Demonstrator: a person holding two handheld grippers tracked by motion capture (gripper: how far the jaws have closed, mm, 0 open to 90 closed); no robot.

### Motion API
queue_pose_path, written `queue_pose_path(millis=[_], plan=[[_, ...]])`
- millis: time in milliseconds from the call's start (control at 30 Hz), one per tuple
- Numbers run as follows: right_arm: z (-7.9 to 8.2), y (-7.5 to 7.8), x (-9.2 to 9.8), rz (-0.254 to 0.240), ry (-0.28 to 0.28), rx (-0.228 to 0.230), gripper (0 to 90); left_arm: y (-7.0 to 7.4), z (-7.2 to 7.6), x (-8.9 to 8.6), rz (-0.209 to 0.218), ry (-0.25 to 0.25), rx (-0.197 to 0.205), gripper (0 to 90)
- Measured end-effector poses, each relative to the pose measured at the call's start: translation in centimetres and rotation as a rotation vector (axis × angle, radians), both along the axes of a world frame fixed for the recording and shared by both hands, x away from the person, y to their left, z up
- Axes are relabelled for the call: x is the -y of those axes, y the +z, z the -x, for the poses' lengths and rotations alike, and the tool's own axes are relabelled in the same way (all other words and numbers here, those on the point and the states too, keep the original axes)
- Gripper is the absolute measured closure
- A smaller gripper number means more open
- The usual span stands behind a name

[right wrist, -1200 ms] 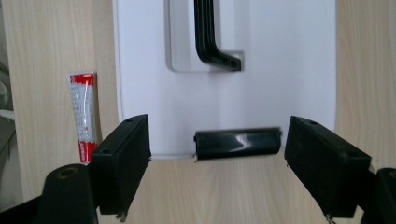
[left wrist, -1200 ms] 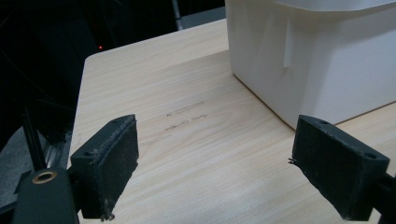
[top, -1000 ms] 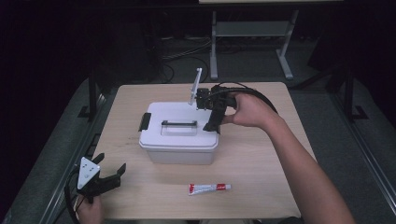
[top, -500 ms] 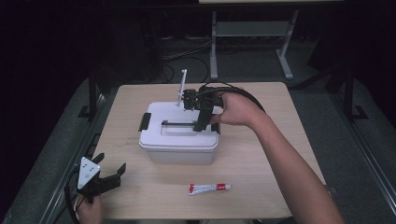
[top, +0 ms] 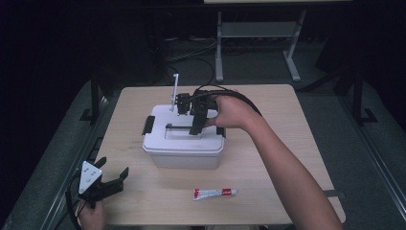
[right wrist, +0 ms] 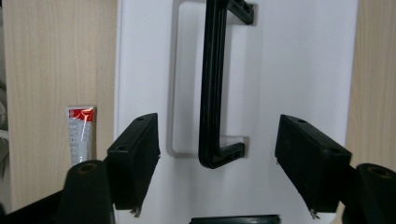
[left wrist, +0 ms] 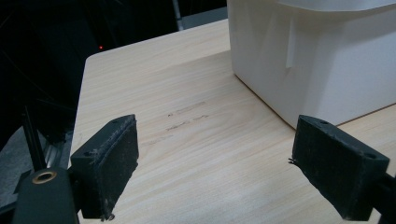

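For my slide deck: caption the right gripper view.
Open right gripper poised above the white box's black lid handle.

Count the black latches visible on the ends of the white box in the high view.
2. One latch sits on the left end of the white storage box; the other on the right end, partly covered by the hand. Others on hidden sides can't be ruled out.

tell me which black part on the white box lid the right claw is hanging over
The long black carry handle lying flat in the lid's middle, lined up between the open right claw. The black latch sits apart, at the lid's left end.
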State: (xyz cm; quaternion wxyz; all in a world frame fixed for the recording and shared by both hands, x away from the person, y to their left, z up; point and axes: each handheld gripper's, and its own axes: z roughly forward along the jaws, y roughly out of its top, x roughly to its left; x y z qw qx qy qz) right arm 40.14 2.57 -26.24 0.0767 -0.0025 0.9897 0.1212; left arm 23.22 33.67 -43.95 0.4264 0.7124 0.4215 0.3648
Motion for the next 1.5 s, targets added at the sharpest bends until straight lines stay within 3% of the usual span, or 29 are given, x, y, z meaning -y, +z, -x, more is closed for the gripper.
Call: queue_pose_path(millis=[333,667,867,1233,1500], plan=[[-0.4,-0.2,-1.6,0.016,0.014,-0.004,42.6,0.0,0.0,-0.2,0.008,0.007,0.003,14.0],[-0.6,-0.8,-3.2,0.081,0.027,-0.004,56.7,0.0,0.0,-0.3,0.015,0.007,0.003,14.0],[-1.0,-0.7,-3.3,0.070,0.020,-0.026,63.9,0.0,0.0,-0.3,0.020,0.006,0.004,14.0],[-2.1,0.1,-3.3,0.069,-0.012,-0.007,73.0,0.0,0.0,-0.2,0.021,0.004,0.005,14.0],[-3.2,-0.3,-3.5,0.057,-0.030,-0.042,77.3,0.0,0.0,-0.4,0.026,0.008,0.005,14.0]])
